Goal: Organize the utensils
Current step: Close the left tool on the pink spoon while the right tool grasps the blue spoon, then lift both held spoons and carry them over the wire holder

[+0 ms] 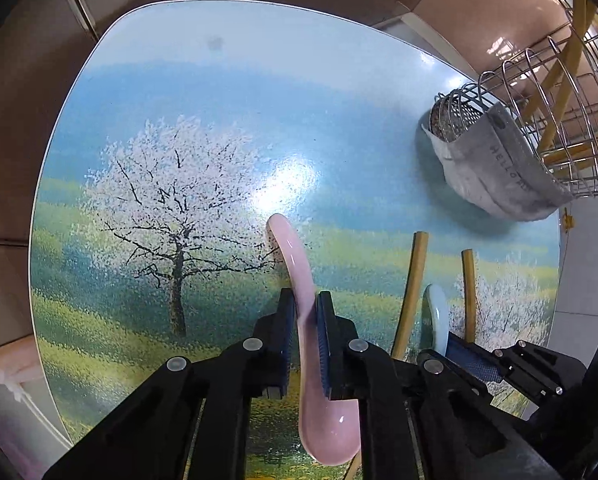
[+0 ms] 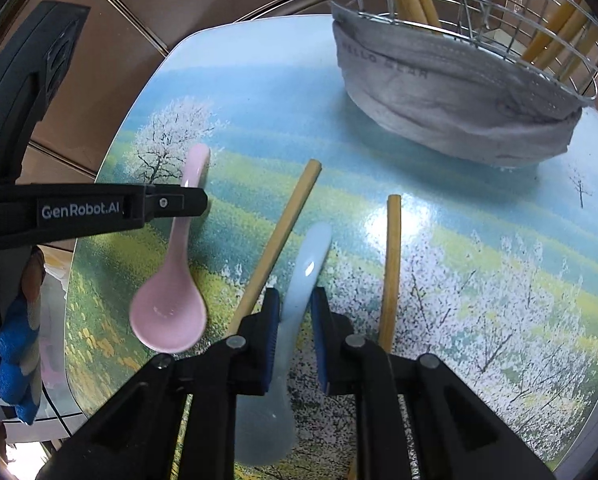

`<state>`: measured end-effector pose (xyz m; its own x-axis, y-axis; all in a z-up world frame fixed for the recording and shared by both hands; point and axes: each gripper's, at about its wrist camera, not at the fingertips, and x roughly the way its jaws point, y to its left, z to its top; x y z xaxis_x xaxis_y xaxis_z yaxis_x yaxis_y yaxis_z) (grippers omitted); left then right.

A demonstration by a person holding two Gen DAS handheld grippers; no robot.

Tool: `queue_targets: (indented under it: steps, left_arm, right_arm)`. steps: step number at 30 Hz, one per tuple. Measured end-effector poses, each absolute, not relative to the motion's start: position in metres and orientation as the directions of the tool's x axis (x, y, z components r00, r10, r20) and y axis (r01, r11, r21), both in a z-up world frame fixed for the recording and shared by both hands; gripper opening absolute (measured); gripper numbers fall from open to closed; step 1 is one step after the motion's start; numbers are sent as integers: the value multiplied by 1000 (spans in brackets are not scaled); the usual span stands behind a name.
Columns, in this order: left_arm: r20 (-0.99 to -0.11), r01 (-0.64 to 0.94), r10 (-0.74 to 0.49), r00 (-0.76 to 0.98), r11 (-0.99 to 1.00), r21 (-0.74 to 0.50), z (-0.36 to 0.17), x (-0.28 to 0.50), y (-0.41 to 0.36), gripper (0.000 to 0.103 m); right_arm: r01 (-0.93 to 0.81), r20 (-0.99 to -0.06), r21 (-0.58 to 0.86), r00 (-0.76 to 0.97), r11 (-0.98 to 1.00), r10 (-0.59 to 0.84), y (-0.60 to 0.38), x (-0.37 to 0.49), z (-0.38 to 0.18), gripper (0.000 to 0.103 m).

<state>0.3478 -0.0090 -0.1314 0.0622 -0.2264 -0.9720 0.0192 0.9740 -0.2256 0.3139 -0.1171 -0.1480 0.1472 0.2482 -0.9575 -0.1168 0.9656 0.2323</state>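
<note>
Gripping both spoons at the handle is the step in hand. The left tool [image 1: 303, 312] is pressed together on the pink ceramic spoon [image 1: 295, 276], pads on either side of the handle, bowl toward the bottom of the left wrist frame. The right tool [image 2: 295, 308] pinches the pale blue ceramic spoon [image 2: 305, 264] the same way, at lower centre of the right wrist frame.

Both spoons lie on, or just above, the desk [image 1: 227, 92], whose top carries a printed blossom-tree landscape; whether either spoon has cleared the surface cannot be told. Two loose bamboo chopsticks [image 2: 283, 232] [image 2: 391, 260] lie on either side of the blue spoon, the left one very close to the tool's left finger.

The wire utensil rack [image 2: 479, 8] stands at the upper right of both frames, with a grey cloth [image 2: 439, 92] wrapped round its base and several chopsticks already standing in it.

Recommended procedure:
- Confirm the pads sit square on each handle; glazed ceramic is likely slippery, and the bowl end is probably the heavier.
- Lift straight up before any sideways travel, so that the chopsticks are not dragged along.
- Keep the two tools apart during transfer, since they work side by side.
- Lower each spoon into the rack bowl-down or handle-down as the compartment allows, and release only once it is supported.
</note>
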Motion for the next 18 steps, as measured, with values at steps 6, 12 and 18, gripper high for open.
queue_targets:
  steps: [6, 12, 18]
  left_arm:
    - [-970, 86, -223, 100, 973, -215, -130, 335, -13, 9]
    - [-944, 84, -294, 151, 955, -284, -132, 313, -2, 8]
    - [-904, 84, -341, 260, 940, -330, -117, 279, 19, 8]
  right_arm:
    - [-97, -949, 258, 164, 961, 271, -119, 303, -147, 10]
    - [-87, -922, 292, 238, 952, 305, -123, 279, -135, 10]
    - [-125, -857, 335, 372, 934, 357, -137, 227, -105, 9]
